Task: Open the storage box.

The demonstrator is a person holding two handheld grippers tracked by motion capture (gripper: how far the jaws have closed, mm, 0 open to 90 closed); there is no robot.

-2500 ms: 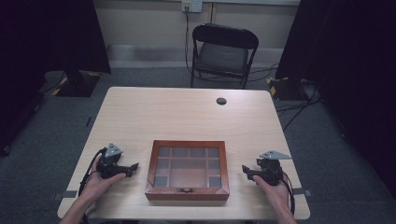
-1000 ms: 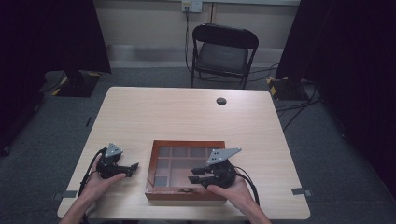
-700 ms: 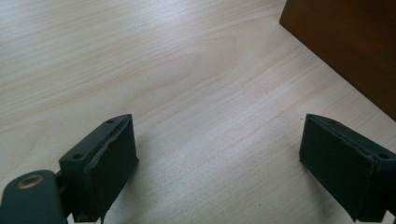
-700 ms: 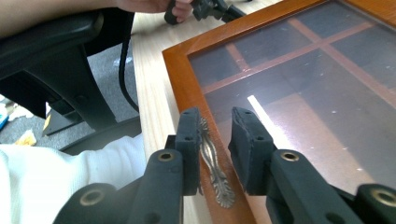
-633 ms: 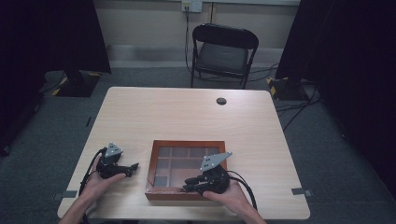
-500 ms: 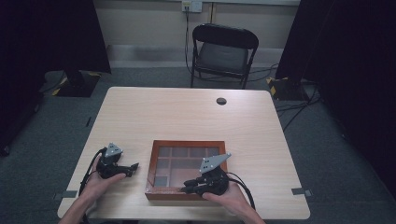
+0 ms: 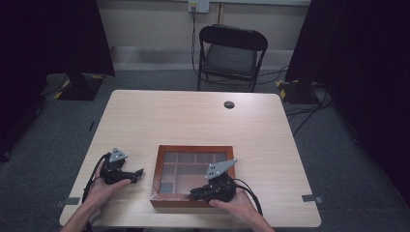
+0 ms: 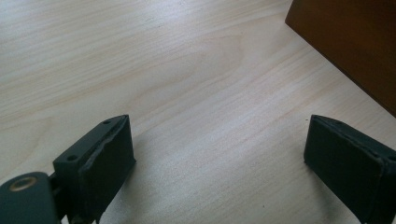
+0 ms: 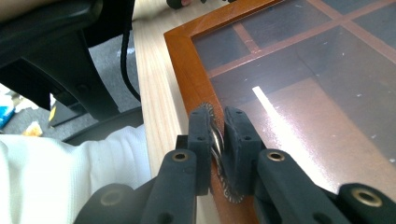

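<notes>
Pale wood table carries a wooden glass-lidded box at its near edge, between the person's hands. Since a couple of seconds ago the right gripper has come in from beside the box to its front rim, and its jaws have just been closing; they now pinch the small metal clasp there. That likely sets up lifting the lid. The left gripper rests wide open on the table, holding nothing.
</notes>
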